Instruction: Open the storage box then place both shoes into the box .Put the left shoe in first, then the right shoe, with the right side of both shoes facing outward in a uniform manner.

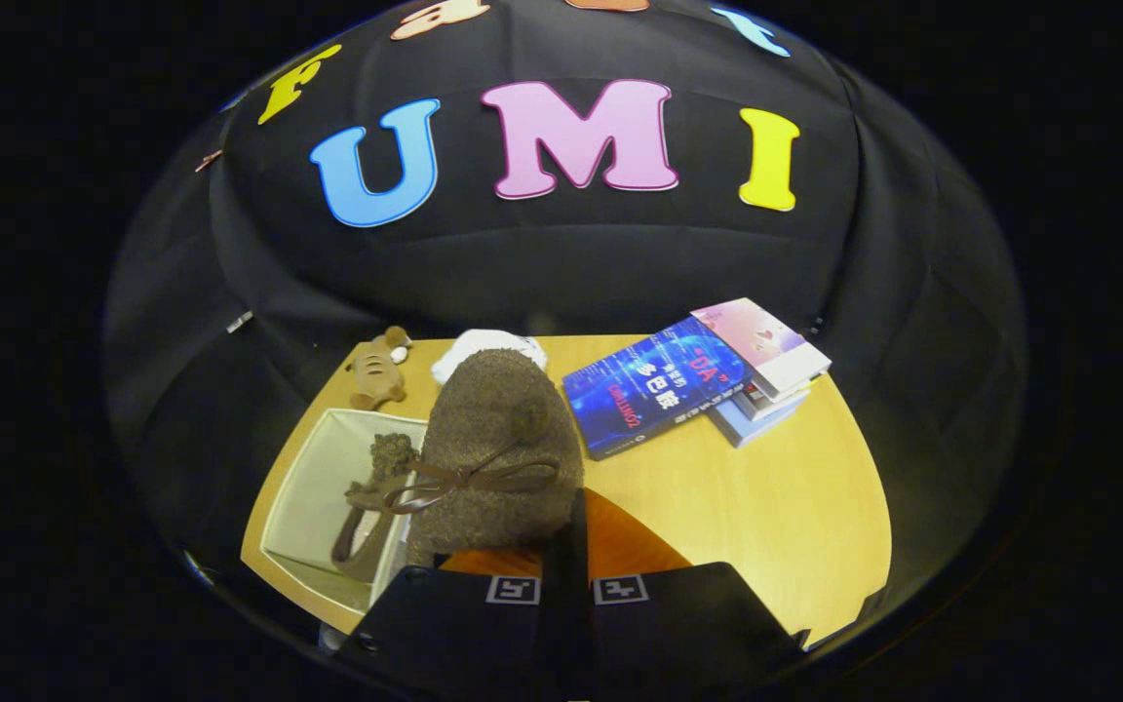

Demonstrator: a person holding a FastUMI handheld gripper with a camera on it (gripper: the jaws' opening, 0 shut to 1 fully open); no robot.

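The gripper (566,585) squeezes the fuzzy brown shoe (498,439), held up beside the open box (313,487) near the bench's (766,507) left edge; lower it gently next to the other shoe (371,497).

The brown shoe (498,448) hides part of the storage box (313,497). A white thing (484,346) behind the shoe peeks out, perhaps a toy.

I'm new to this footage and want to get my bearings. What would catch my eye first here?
First the brown fuzzy shoe with a ribbon bow, held up in the gripper, whose jaws appear closed on its rim. Beside it the open storage box sits on the wooden table with the other shoe already inside. Beyond the jaws lie a stack of books and a small plush toy.
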